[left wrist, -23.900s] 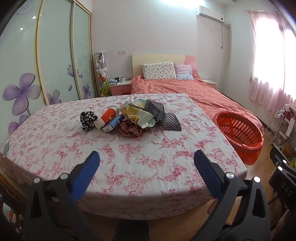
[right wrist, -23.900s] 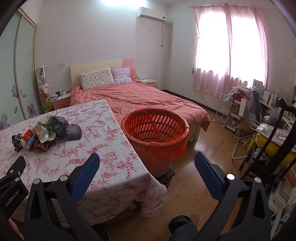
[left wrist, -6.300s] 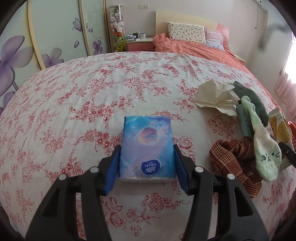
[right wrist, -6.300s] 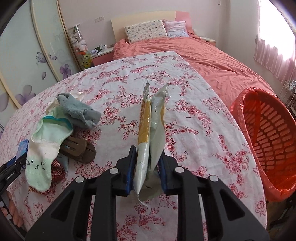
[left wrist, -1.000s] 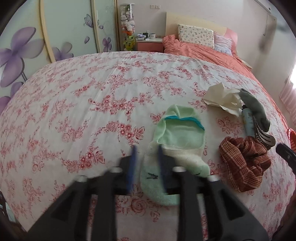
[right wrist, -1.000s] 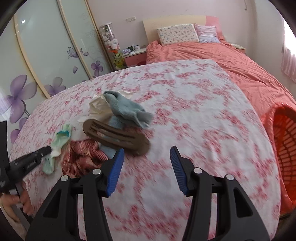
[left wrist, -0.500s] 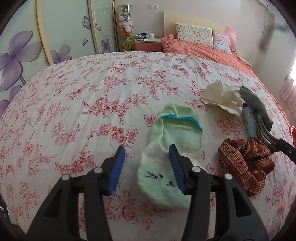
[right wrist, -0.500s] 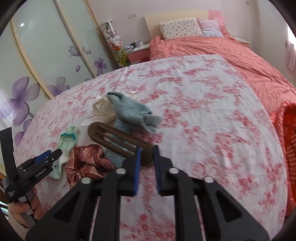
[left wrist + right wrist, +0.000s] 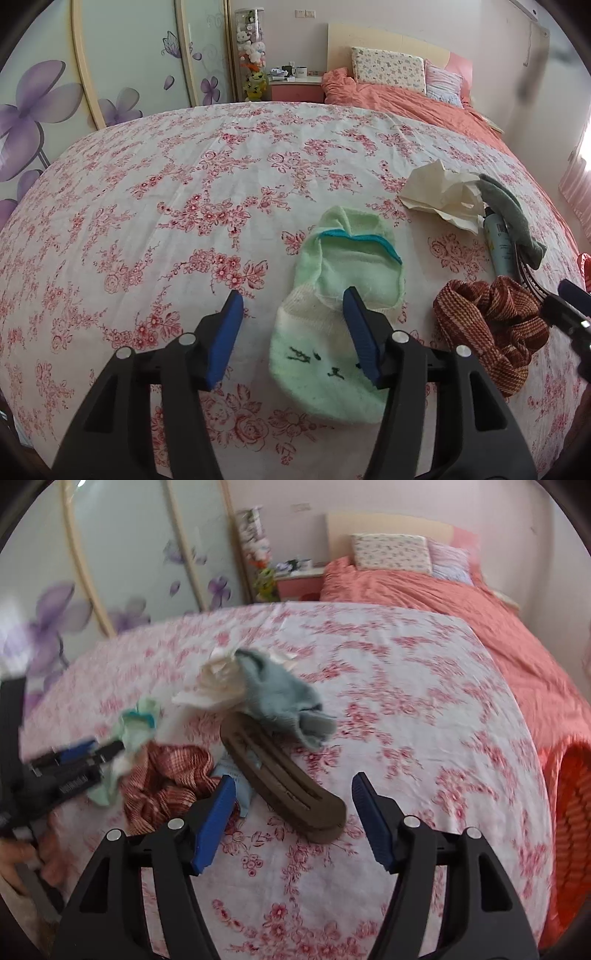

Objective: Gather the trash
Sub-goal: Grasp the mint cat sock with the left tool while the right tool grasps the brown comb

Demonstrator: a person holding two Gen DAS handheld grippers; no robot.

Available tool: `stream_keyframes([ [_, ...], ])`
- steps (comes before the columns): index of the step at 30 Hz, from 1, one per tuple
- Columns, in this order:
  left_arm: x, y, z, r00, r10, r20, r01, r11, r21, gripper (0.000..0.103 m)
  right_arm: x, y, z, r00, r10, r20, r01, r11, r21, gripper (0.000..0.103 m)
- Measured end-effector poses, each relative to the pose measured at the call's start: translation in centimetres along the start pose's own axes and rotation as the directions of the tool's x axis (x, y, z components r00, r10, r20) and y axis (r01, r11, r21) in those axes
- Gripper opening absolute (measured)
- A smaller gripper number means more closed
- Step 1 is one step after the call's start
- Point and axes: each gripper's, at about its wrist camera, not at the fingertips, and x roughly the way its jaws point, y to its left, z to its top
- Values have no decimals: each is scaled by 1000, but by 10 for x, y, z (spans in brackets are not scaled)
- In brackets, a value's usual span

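Note:
A crumpled white tissue (image 9: 443, 199) lies on the flowered tablecloth (image 9: 184, 192) beside a grey sock (image 9: 513, 210) and a small tube (image 9: 498, 243). My left gripper (image 9: 292, 295) hovers over a pale green cat-face sock (image 9: 325, 354). Its jaws are opening and its right finger is above the sock, with no pad pressing on it. My right gripper (image 9: 293, 779) is also opening. A brown slotted hair clip (image 9: 280, 775) lies on the cloth between its pads, untouched. The tissue (image 9: 218, 686) sits beyond the clip, partly under the grey sock (image 9: 280, 698).
A red plaid scrunchie (image 9: 487, 317) lies right of the green sock, close to the right gripper's tip (image 9: 569, 299). An orange basket (image 9: 569, 812) stands past the table's right edge. A bed with a salmon cover (image 9: 461, 602) is behind.
The left jaws have spread wider over the green sock. The right jaws were nearly shut half a second ago and now stand apart around the brown clip. The right view has rolled and closed in.

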Motion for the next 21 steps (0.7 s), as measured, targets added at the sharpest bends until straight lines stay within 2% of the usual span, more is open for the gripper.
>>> stream_keyframes([
  [1, 0, -1, 0, 1000, 2, -1, -2, 1000, 4, 57, 4, 2, 0, 1000, -19, -13, 18, 1000, -20, 66],
  [3, 1, -1, 0, 1000, 1, -1, -1, 1000, 4, 57, 13, 3, 0, 998, -44, -41, 42, 998, -38, 54],
  [9, 2, 1, 1, 1000, 0, -3, 0, 1000, 2, 58, 4, -13, -8, 997, -66, -38, 67, 997, 35, 36],
  [15, 2, 1, 1, 1000, -1, -3, 1, 1000, 0, 59, -17, -37, -32, 993, -114, -44, 119, 985, 128, 35],
  [21, 2, 2, 1, 1000, -2, -3, 2, 1000, -2, 60, -22, -46, -36, 996, -74, -44, 81, 980, 183, 36],
])
